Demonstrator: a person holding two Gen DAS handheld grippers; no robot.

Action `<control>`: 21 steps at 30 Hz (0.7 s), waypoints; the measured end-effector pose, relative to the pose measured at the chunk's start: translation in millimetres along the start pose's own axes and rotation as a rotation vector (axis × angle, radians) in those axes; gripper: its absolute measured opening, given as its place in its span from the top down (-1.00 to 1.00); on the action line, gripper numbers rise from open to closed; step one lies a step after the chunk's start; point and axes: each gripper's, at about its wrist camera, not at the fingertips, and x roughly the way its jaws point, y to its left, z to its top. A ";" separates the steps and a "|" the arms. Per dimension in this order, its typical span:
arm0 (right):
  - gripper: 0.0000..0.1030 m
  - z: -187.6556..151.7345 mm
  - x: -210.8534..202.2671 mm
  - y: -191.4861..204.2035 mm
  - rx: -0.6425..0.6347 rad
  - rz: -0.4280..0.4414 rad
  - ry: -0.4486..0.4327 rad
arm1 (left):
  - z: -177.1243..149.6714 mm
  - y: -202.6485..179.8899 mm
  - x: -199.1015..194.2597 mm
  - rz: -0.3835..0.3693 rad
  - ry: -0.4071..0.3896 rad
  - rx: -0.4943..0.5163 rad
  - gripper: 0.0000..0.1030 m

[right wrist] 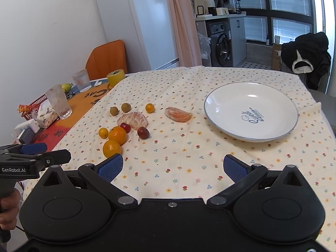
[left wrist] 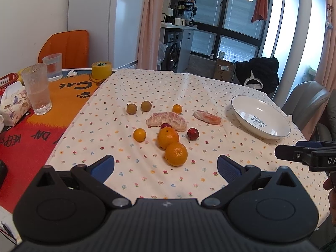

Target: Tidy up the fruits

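So both tools are spread wide and hold nothing. Left tool [left wrist: 166, 167] hangs low over the near edge of the floral cloth [left wrist: 147, 88] on the worktop, its blue pads [left wrist: 104, 168] apart, the nearest orange [left wrist: 176, 154] just ahead between them. Right tool [right wrist: 173, 168] is the same, fingers wide over bare cloth, short of the white plate [right wrist: 251, 132]. Each tool shows at the edge of the other's view; a hand [right wrist: 7, 210] grips the left tool's handle.

Fruit lies loose on the cloth, none in the plate. Two oranges touch each other, the second orange [left wrist: 168, 137] just behind the nearest. Small yellow citrus [left wrist: 139, 134] sits left of them. One red berry [left wrist: 192, 134] lies right of the oranges; another red berry [left wrist: 166, 125] sits between the second orange and a peeled pale pomelo wedge [left wrist: 167, 120]. Behind the wedge are two brown-green round fruits [left wrist: 131, 108] side by side and another small yellow citrus [left wrist: 177, 108]. A peeled orange segment [left wrist: 207, 117] lies between the wedge and the plate, apart from both.

Plate has a blue rim and print in its middle; it sits on the right of the cloth. Left, off the cloth: two glasses [left wrist: 37, 88], a yellow tape roll [left wrist: 101, 70], a tissue box [left wrist: 13, 107], a red basket [left wrist: 8, 79].
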 end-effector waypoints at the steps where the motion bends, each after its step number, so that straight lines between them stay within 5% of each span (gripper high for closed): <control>1: -1.00 -0.1 2.9 0.1 0.002 0.002 0.003 | -0.4 1.2 1.7 0.002 0.003 -0.003 -1.00; 21: -0.99 -0.9 46.2 4.5 -0.013 0.078 0.018 | -3.0 8.2 45.6 -0.026 -0.012 -0.050 -0.94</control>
